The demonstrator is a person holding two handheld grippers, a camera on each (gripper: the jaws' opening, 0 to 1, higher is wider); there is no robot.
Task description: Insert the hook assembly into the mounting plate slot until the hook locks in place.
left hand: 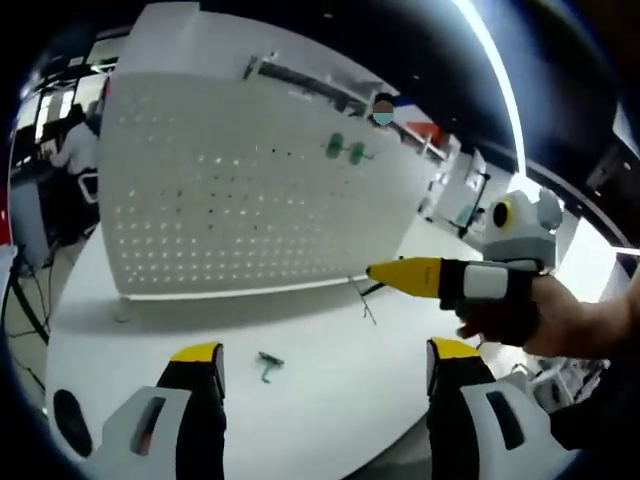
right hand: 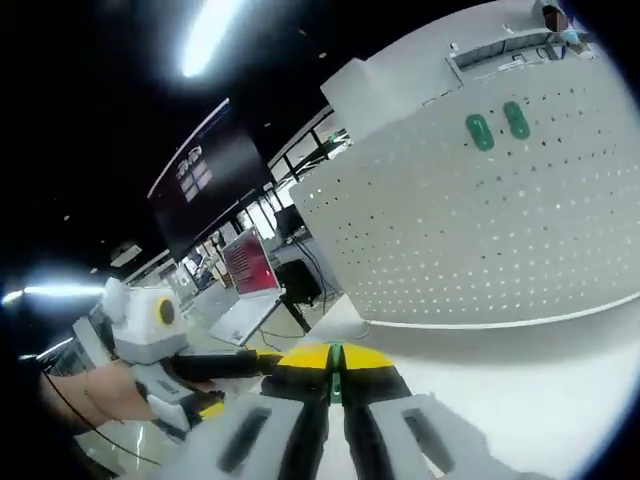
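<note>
The white pegboard mounting plate (left hand: 230, 190) stands upright at the back of the table, with two green hooks (left hand: 345, 149) fixed near its upper right. In the right gripper view the same plate (right hand: 480, 230) and green hooks (right hand: 497, 126) show at upper right. A small green hook (left hand: 267, 364) lies loose on the table between my left gripper's jaws. My left gripper (left hand: 325, 365) is open and holds nothing. My right gripper (left hand: 385, 270) comes in from the right, shut, with a thin wire hanging at its tip. A green hook piece (right hand: 335, 360) sits pinched between its yellow tips.
The white table (left hand: 330, 420) runs under both grippers to its front edge. A person sits at a desk far left (left hand: 75, 145). Laptops (right hand: 250, 275) stand on a table behind the plate's left end. My left gripper (right hand: 215, 385) and a hand show at lower left.
</note>
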